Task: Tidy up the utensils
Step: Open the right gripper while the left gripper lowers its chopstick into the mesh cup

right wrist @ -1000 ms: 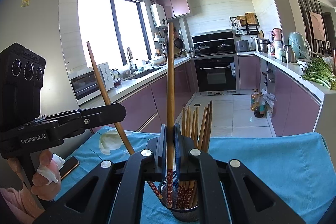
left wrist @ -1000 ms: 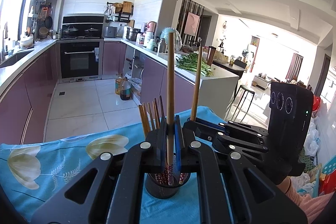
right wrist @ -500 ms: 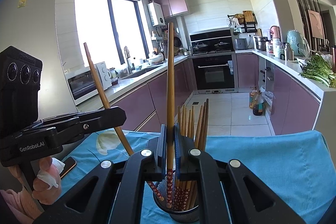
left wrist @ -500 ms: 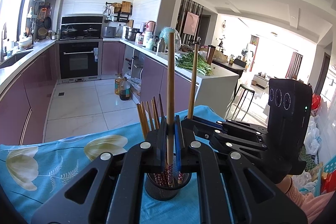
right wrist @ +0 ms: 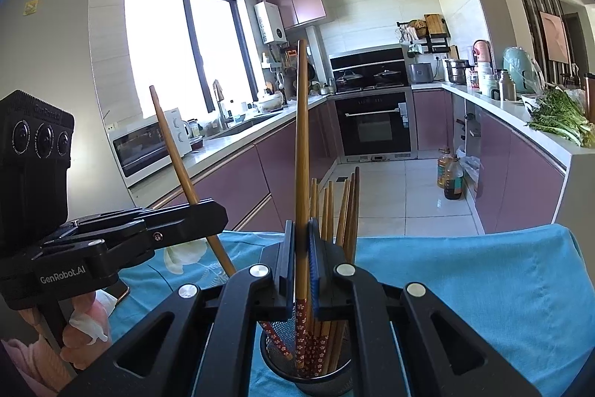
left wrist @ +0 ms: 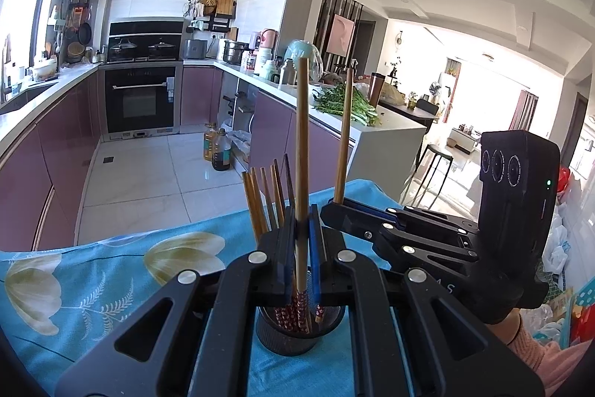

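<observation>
Item: chopstick sorting, blue flowered tablecloth (left wrist: 93,289).

Holder: one dark mesh cup (right wrist: 293,373), upright on the cloth, directly below both grippers.

Already filed: a bundle of chopsticks (right wrist: 340,207) standing in the cup, patterned red ends down, plain ends up.

In hand, two pieces:
- Left gripper (left wrist: 300,259), jaws pressed together on one chopstick (left wrist: 302,136). Long axis close to upright in its own view, leaning in the other; red patterned end down, at or just inside the cup's mouth.
- Right gripper (right wrist: 302,266), jaws likewise pinched on one chopstick (right wrist: 302,136). Long axis upright, plain end toward the ceiling, patterned end dipping into the cup among the others.

Progress, as judged: nearly done for this pair; both remain to be released into the cup. Whether more utensils wait elsewhere cannot be told.
</observation>
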`<state>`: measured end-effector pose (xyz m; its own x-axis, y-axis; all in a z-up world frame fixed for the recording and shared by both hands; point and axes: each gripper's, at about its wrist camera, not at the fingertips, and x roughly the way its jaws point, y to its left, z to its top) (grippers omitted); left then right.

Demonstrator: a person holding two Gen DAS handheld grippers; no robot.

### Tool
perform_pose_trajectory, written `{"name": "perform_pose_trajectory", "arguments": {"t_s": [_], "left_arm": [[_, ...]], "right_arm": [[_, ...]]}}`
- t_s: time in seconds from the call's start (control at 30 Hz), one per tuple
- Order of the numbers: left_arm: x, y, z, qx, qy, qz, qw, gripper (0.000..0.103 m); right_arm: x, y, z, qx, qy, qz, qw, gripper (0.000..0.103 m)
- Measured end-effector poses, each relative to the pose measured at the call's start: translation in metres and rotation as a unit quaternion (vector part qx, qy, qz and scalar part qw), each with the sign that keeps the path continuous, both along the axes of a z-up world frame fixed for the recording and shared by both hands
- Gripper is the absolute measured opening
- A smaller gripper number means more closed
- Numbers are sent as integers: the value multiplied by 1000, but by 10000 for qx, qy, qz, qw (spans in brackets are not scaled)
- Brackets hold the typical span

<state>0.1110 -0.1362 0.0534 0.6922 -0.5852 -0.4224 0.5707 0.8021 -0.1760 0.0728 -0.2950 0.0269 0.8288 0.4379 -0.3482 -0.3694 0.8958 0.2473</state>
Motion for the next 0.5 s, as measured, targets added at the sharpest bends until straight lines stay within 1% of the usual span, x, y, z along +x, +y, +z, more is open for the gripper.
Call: {"name": "perform_pose_trajectory", "arguments": {"t_s": [0.5], "left_arm": [[7,-14,-9,271,148,47,9995,7]], "right_arm": [[9,4,-12,-102,101,-43,9999,6]]}}
